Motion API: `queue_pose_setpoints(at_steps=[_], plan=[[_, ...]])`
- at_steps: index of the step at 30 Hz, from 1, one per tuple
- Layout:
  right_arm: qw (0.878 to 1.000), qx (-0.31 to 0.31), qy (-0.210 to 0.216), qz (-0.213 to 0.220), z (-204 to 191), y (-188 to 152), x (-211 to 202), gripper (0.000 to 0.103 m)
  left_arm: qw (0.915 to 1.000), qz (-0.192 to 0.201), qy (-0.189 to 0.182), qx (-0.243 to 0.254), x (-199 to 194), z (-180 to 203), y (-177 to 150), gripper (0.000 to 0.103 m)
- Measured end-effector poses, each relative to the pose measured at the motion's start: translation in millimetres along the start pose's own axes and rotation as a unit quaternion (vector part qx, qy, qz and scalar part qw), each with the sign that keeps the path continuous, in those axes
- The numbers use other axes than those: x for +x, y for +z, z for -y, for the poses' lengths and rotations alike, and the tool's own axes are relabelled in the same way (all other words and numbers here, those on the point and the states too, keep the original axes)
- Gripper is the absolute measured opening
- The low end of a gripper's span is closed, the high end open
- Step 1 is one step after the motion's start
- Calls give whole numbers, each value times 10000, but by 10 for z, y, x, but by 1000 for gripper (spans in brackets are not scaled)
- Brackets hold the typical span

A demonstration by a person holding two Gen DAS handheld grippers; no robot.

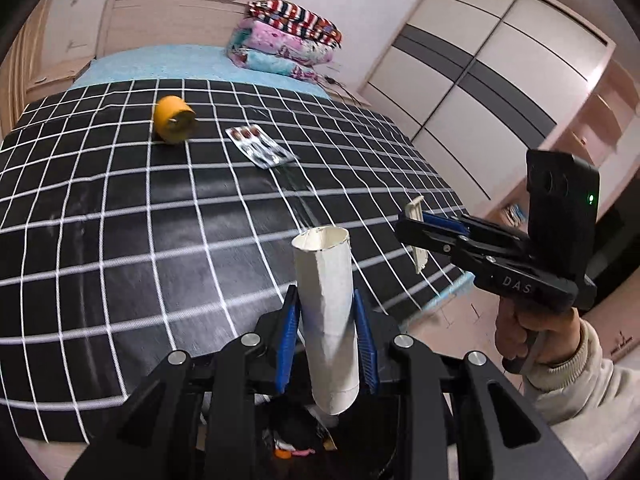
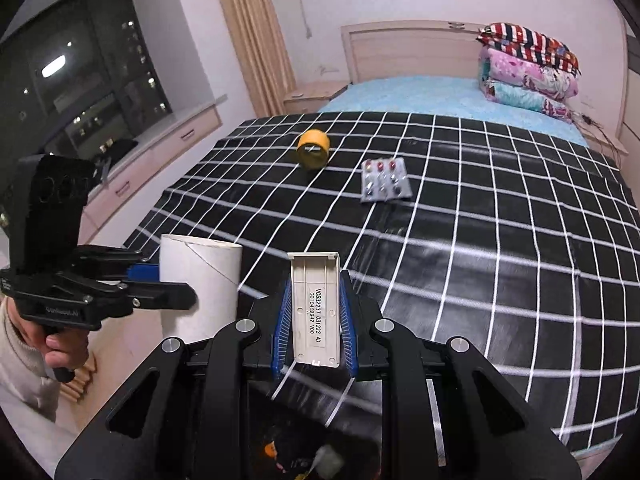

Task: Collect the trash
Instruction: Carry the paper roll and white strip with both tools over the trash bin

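Cardboard tube [image 1: 326, 320]: clamped between the blue pads of the left gripper [image 1: 327, 320], long axis running along the fingers, open end pointing away from the hand and up over the near edge of the bed.
White plastic cover [image 2: 316, 310]: pinched flat between the pads of the right gripper [image 2: 316, 320], long axis also along the fingers, label side up, notched end pointing toward the far side of the bed.
Left gripper state: narrow, closed on the tube.
Right gripper state: narrow, closed on the cover.
Trash bag [image 2: 304, 456]: a dark opening with scraps in it shows below both grippers, near the viewer – so both held pieces lie above and just beyond it, and a release likely needs the hands drawn back and tipped down.
Which hand is nearer the bag: cannot tell; both cameras show it directly beneath.
Still on the bed: yellow tape roll [image 1: 174, 120] lying on its side, far and left; blister pack [image 1: 260, 148] lying flat just right of it, long axis slanting from far-left to near-right – both well apart from either gripper.
Surface: black checked cover [image 1: 120, 220] over a blue sheet.
Far right: stacked folded quilts [image 1: 286, 40].
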State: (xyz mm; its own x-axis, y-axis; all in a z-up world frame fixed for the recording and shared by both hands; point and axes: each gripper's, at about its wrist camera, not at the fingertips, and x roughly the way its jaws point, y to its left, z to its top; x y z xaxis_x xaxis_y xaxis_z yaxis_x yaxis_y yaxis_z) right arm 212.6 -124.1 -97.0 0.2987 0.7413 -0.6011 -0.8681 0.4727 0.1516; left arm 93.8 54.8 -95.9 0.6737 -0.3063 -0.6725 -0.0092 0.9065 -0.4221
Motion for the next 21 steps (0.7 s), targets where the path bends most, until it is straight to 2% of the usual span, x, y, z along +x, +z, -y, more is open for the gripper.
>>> queue_pose_setpoints(at_steps=[6, 11, 21], plan=[[9999, -50, 65, -64, -129, -258, -123, 23, 9997, -197, -18, 161, 62, 185, -249, 27], [9995, -44, 187, -247, -224, -540, -145, 23, 9981, -558, -47, 268, 230, 311, -534, 27], [9971, 135, 308, -689, -244, -1093, -78, 23, 9944, -1029, 179, 144, 487, 232, -906, 27]])
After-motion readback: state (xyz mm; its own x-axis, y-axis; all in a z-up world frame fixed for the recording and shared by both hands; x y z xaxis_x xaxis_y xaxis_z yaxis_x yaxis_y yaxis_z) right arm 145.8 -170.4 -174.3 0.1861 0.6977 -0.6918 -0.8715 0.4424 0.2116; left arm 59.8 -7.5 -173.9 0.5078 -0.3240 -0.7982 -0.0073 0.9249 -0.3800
